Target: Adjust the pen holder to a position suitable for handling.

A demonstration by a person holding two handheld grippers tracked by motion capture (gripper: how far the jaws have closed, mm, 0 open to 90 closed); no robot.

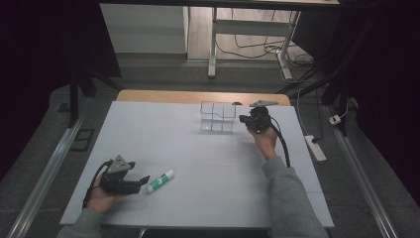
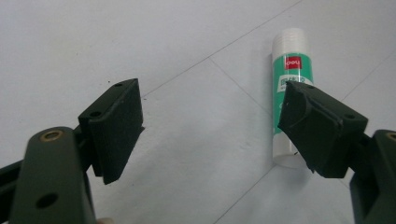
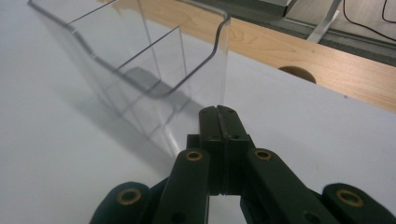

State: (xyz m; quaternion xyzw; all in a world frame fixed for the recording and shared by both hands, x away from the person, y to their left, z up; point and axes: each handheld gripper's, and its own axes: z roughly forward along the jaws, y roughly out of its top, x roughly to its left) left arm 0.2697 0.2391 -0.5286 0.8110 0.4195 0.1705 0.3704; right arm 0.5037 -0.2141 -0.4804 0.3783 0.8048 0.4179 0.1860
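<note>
A glue stick (image 1: 161, 181) with a green label and clear cap lies on the white mat (image 1: 198, 158) near the front left. My left gripper (image 1: 143, 179) rests just left of it, held low in a hand. In the left gripper view the jaws (image 2: 212, 121) stand wide open, and the glue stick (image 2: 292, 70) lies beyond the right-hand jaw, not between the pads. A clear plastic divided box (image 1: 218, 117) stands at the back centre. My right gripper (image 1: 241, 119) sits at its right side, shut with nothing between its jaws (image 3: 218, 109), its tip close to the near corner of the box (image 3: 140, 60).
The mat covers a wooden table (image 1: 198, 96) whose bare strip runs along the far edge, with a round hole (image 3: 297, 72) in it. Cables trail from both grippers. Beyond the table are desk legs, floor cables and a power strip (image 1: 315, 147).
</note>
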